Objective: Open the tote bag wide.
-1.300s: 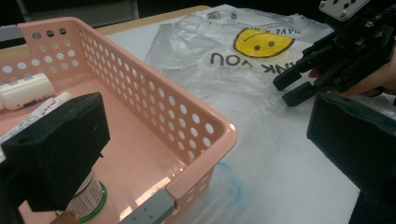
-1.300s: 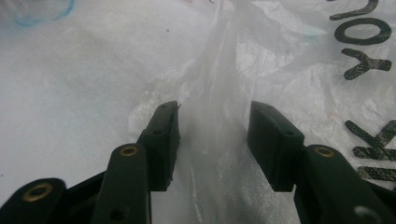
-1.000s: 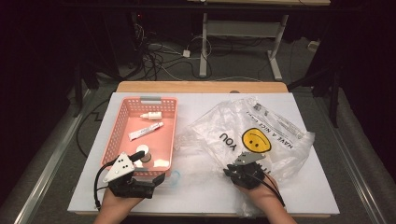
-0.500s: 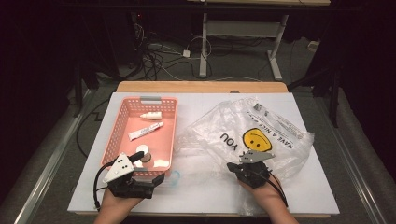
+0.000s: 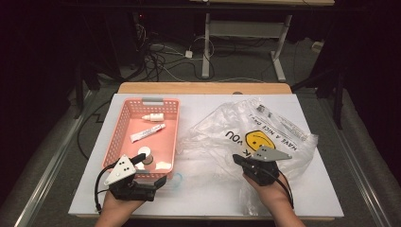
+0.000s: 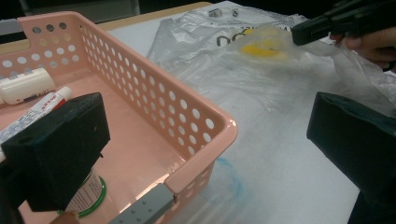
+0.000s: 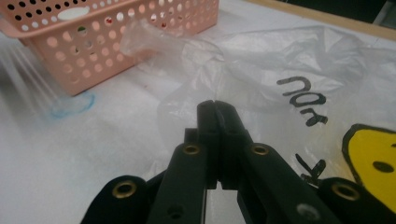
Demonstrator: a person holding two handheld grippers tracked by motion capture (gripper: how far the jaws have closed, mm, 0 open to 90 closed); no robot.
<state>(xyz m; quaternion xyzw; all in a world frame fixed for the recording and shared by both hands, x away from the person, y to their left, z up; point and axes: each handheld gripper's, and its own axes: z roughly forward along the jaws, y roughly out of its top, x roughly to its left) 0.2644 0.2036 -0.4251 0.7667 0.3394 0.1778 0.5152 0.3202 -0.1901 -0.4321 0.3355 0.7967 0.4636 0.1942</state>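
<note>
My right gripper (image 5: 239, 160) has just finished closing, its jaws pressed flat together on a fold of the plastic bag (image 5: 265, 130), pinching the clear film at the bag's near left edge. In the right gripper view the two pads (image 7: 217, 116) meet with no gap, and the film runs out from them across the table (image 5: 208, 189) toward the basket (image 5: 176, 127). The bag lies crumpled over the right half of the table, its yellow smiley face and black lettering turned upward, its left edge reaching close to the basket's right wall. In the left gripper view the bag is lifted a little where my right gripper (image 6: 345, 21) has it. My left gripper (image 5: 158, 180) rests at the basket's near end with its jaws wide apart and nothing between the pads; one jaw is inside the basket above a small round jar (image 6: 88, 196), the other outside over the table. The basket (image 6: 187, 116) sits on the left half of the table and holds a small white bottle (image 5: 152, 117), a tube (image 5: 147, 133) and the jar (image 5: 144, 153). A faint blue ring is drawn on the table just beside the basket's near right corner.
</note>
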